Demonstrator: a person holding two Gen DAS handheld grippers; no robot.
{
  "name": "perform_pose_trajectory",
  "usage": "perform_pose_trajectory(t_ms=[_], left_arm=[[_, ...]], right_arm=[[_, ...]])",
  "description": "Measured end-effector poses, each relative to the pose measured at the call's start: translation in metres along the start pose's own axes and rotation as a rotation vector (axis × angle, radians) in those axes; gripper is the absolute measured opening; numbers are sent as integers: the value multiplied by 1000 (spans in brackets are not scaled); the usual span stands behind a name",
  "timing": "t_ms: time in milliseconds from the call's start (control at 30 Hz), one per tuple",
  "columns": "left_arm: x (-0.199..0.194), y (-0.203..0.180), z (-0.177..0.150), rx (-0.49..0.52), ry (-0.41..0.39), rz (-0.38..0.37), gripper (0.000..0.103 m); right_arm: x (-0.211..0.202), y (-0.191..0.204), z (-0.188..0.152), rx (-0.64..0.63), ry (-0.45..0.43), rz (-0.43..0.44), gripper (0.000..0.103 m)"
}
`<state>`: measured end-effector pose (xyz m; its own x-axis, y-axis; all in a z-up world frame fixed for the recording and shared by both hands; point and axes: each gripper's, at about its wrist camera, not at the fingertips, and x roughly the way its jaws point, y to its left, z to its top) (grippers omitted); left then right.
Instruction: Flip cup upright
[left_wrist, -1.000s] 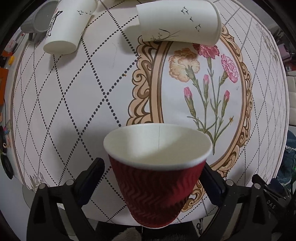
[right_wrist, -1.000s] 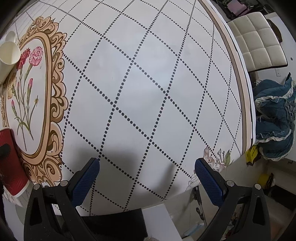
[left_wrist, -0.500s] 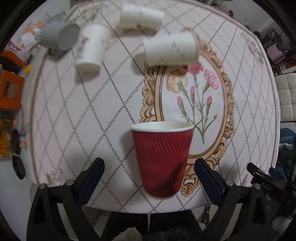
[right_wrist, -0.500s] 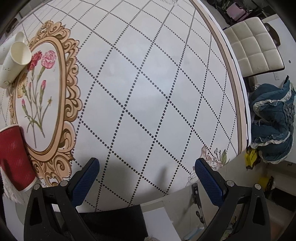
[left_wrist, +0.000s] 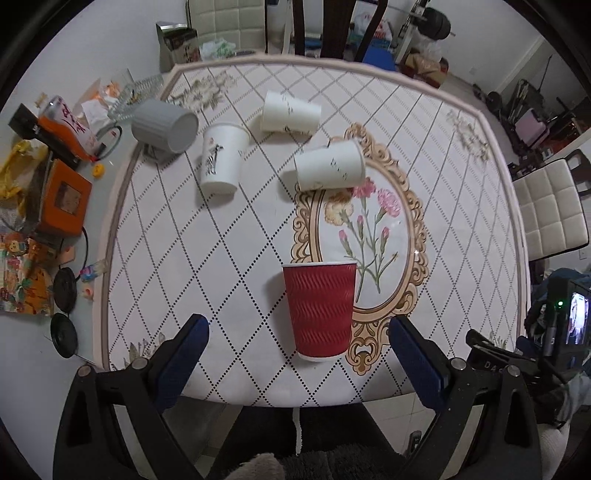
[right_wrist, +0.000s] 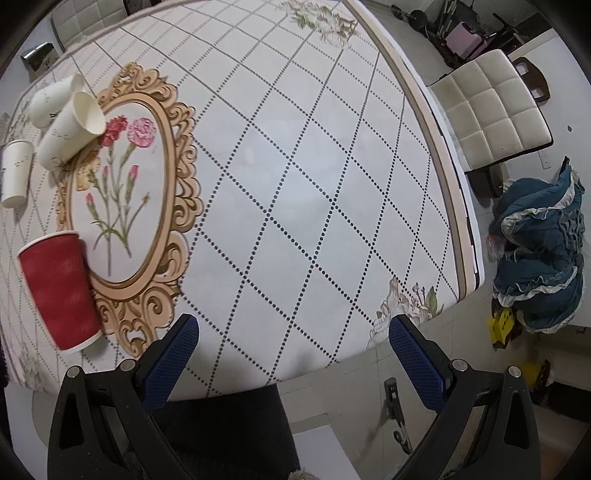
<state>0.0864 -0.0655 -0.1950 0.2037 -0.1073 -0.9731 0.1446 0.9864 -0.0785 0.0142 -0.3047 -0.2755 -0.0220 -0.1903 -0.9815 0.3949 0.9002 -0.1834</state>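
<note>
Both grippers spread wide, holding nothing: left gripper (left_wrist: 297, 356) sits off the near table edge with the red cup (left_wrist: 319, 308) between and ahead of its fingers, no contact; right gripper (right_wrist: 293, 356) hangs over bare tabletop (right_wrist: 295, 177). Red cup stands upright on the ornate frame print's edge. Three white paper cups (left_wrist: 328, 166) and a grey cup (left_wrist: 164, 125) lie tipped farther back.

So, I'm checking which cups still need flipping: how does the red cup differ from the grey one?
The red cup stands upright near the table's front edge; the grey cup lies on its side at the far-left corner. The red one has a wavy ribbed wall, the grey one straight ridges. Neither gripper touches either.
</note>
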Motion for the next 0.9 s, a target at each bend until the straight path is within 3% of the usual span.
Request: perform_pose_trajectory(t_ms=[167,300,433,633,900], left_arm=[[-23,19,-5,-29,-78,23,100],[-19,46,-8,-53,-121,60,103],[3,76,-14,-69,-100,146,103],[44,114,-29,-97,-32,214,103],[82,142,-41,-137,39,259,103]], right_arm=[[-27,9,-10,2,-50,60,103],[-44,32,-15,-43,-86,108,103],[-55,66,-18,-99,-110,149,103],[-53,119,-15,-174,-116,182,103],[-34,172,-7,-262,-81,177,101]])
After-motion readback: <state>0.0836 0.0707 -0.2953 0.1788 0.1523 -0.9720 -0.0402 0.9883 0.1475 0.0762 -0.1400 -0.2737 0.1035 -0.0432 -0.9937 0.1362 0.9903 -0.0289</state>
